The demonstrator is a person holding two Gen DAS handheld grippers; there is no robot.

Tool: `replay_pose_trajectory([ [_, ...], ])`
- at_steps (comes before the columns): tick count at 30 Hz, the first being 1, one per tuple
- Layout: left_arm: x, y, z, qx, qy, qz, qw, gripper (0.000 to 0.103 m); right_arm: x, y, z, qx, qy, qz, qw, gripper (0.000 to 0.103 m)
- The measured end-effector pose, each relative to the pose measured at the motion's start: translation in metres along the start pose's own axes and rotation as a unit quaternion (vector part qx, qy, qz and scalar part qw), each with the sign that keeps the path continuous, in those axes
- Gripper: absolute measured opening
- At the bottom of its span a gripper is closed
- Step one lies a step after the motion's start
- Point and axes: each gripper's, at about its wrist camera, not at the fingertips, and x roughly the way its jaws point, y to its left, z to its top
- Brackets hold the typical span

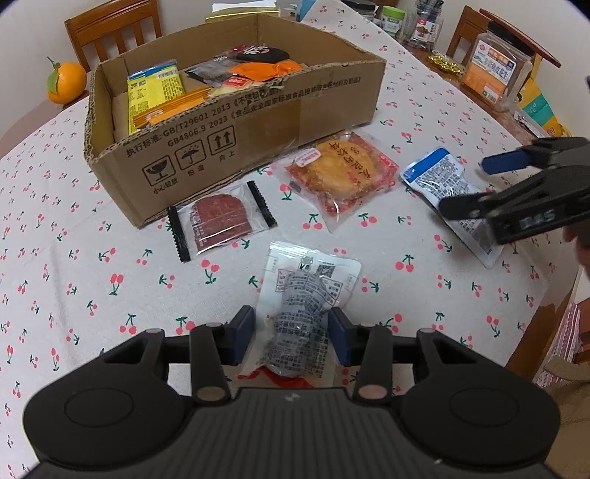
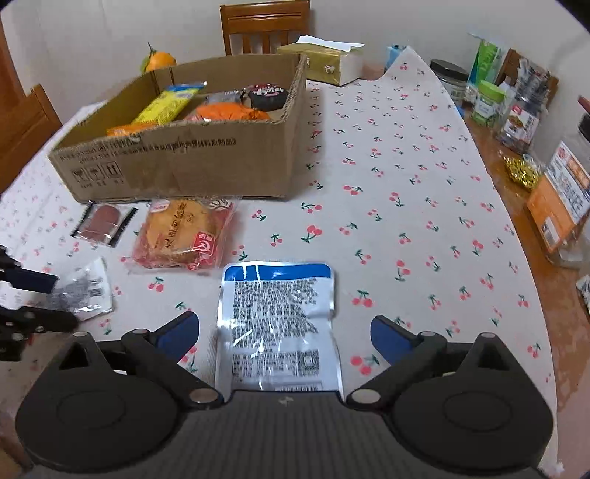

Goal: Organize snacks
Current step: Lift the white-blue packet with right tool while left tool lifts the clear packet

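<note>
Left gripper [image 1: 291, 333] pinches grey-print pouch [image 1: 306, 306] on the tablecloth [image 1: 110, 294]. Right gripper [image 2: 284, 333] spread wide astride blue-topped packet [image 2: 276, 313], long axis along my fingers, probably flat. Cardboard box [image 2: 206, 158] lies ahead-left.

The brown cardboard box [image 1: 236, 121] bears "GB/T29601 2013" and "GB4806.9 2023" above fragile, umbrella and upward-arrow signs on its side.

place: home dining room | cues: cherry-print tablecloth [image 2: 387, 177], wooden chair [image 2: 263, 25], tissue box [image 2: 324, 62]
</note>
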Motion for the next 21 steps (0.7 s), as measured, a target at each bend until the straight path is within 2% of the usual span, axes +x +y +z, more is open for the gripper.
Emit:
replay_pose_trajectory([
  [1, 0.000, 0.000, 0.000, -0.001, 0.001, 0.000, 1.0000, 0.043, 0.004, 0.002, 0.000, -0.004, 0.002, 0.002, 1.000, 0.100],
  [2, 0.000, 0.000, 0.001, -0.002, 0.002, -0.002, 1.0000, 0.043, 0.009, 0.005, 0.001, -0.008, 0.008, 0.004, 1.000, 0.095],
  [3, 0.000, 0.000, 0.002, -0.004, 0.002, -0.004, 1.0000, 0.043, 0.013, 0.010, 0.000, -0.017, 0.009, -0.008, 1.000, 0.092],
  [5, -0.001, 0.000, 0.002, -0.007, 0.001, -0.008, 0.9999, 0.043, 0.011, 0.014, 0.000, -0.029, -0.003, -0.003, 1.000, 0.078],
  [21, -0.033, 0.000, 0.019, -0.006, -0.015, -0.014, 0.9998, 0.043, -0.018, 0.003, 0.009, -0.037, 0.008, 0.008, 0.999, 0.076],
])
